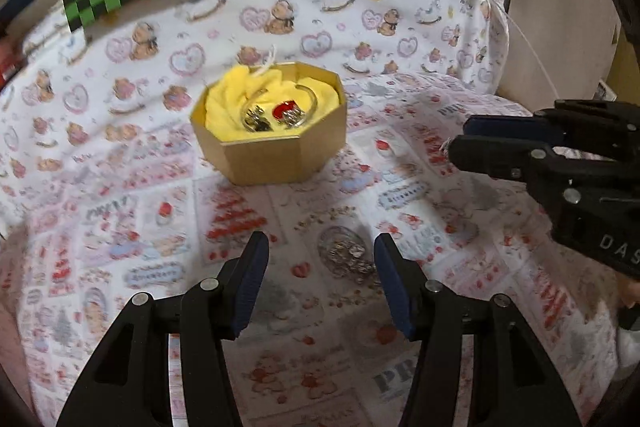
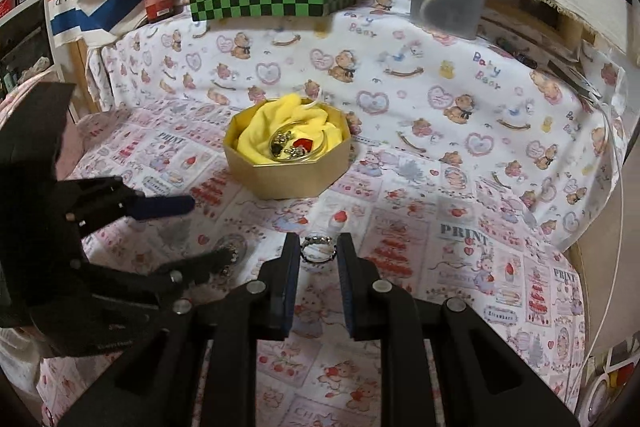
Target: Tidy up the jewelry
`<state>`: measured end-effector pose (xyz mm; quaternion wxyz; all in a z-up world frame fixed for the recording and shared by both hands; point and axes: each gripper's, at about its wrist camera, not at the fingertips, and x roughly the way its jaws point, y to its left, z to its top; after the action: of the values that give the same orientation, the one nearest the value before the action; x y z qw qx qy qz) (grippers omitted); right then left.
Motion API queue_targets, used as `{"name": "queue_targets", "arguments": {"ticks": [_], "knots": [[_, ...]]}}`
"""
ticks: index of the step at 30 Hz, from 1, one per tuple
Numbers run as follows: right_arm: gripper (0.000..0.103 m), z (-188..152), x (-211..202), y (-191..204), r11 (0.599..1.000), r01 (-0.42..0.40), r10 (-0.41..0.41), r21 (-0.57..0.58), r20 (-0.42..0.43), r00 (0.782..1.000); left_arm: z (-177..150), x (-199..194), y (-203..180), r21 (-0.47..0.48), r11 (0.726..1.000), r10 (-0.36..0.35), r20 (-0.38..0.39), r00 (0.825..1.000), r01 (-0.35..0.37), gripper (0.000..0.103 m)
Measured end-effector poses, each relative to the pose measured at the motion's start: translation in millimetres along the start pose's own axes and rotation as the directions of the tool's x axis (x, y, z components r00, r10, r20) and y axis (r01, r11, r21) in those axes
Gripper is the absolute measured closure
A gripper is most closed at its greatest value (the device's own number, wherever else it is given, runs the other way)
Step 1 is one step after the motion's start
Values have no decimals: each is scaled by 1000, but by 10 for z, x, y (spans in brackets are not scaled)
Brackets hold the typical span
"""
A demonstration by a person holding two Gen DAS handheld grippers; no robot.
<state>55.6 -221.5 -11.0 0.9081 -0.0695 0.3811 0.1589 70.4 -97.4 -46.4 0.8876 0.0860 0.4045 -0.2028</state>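
We see the right tongs [image 2: 319, 251] clamped on a beaded ring [image 2: 318, 249], near the gold box [image 2: 286, 179]. Left tongs [image 1: 322, 259] gape half-open, gripping nothing, over a jewelry pile [image 1: 348, 259] on the surface [image 1: 440, 327], also near the box.

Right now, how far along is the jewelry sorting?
Partly done. A few pieces already lie on the yellow cloth in the octagonal box. The right gripper is shut on a small ring. Still left: a silver cluster on the tablecloth, between the open left gripper's fingers.
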Motion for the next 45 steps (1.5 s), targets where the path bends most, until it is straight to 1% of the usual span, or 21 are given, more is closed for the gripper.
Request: {"name": "queue_targets", "arguments": {"ticks": [3,5,6,7,8,9,10,11,12,14,17,20,23,25,26,28,30,33,38,41,45], "knots": [[86,3,-4,29,1000,1,-1,-9,1,1000,-11,81,4,-6,999,-32,-50,998,32,52],[86,9,4,24,1000,4,-4,-12,4,1000,-16,84,-15,-1,999,-32,-52,998,32,59],[86,4,-1,23,1000,5,-5,-11,4,1000,-17,84,-25,3,1000,-28,-53,998,28,60],[86,3,-5,20,1000,6,-6,-11,5,1000,-17,84,-32,5,1000,-26,-54,998,26,65],[86,0,-8,19,1000,7,-6,-10,5,1000,-19,76,-39,6,999,-32,-52,998,33,76],[86,-1,-7,19,1000,5,-5,-11,3,1000,-23,73,-47,10,999,-39,-50,998,40,82],[86,-2,-6,18,1000,4,-4,-11,1,1000,-26,74,-67,21,999,-30,-48,998,31,92],[86,-3,-3,18,1000,5,-5,-12,0,1000,-31,75,-72,28,999,-20,-45,999,21,97],[86,-3,-1,20,1000,6,-6,-14,-1,1000,-31,71,-75,30,999,-17,-43,999,18,99],[86,-3,4,16,1000,7,-7,-13,-2,1000,-29,60,-49,18,1000,-8,-36,999,9,100],[86,5,-6,4,1000,4,-4,-11,3,1000,-13,-14,76,-36,999,-26,-8,1000,26,100],[86,3,-2,-4,1000,-5,5,-15,-11,1000,19,-174,222,-96,995,-8,65,998,14,100],[85,-15,56,21,999,-7,5,-34,-57,998,50,-380,399,-167,986,13,156,988,13,100],[76,-43,133,45,999,-10,4,-49,-110,994,58,-499,540,-218,976,26,203,979,19,100],[74,-60,181,52,999,-13,6,-50,-138,990,59,-542,600,-237,972,43,217,975,10,100],[72,-89,249,63,999,-16,7,-51,-173,985,64,-598,669,-255,966,110,236,966,-48,100],[72,-111,294,72,998,-8,-3,-58,-187,982,60,-634,725,-263,962,135,246,960,-68,100],[72,-130,346,59,998,-6,-5,-55,-204,979,54,-622,740,-272,961,127,240,963,-59,100],[72,-130,392,45,999,16,-27,-52,-215,976,52,-573,635,-239,966,152,231,961,-96,100],[75,-124,417,43,998,15,-27,-57,-215,976,47,-570,610,-243,964,171,240,956,-111,100],[84,-130,442,17,998,10,-22,-56,-216,976,42,-577,630,-249,961,181,242,953,-119,100]]}}
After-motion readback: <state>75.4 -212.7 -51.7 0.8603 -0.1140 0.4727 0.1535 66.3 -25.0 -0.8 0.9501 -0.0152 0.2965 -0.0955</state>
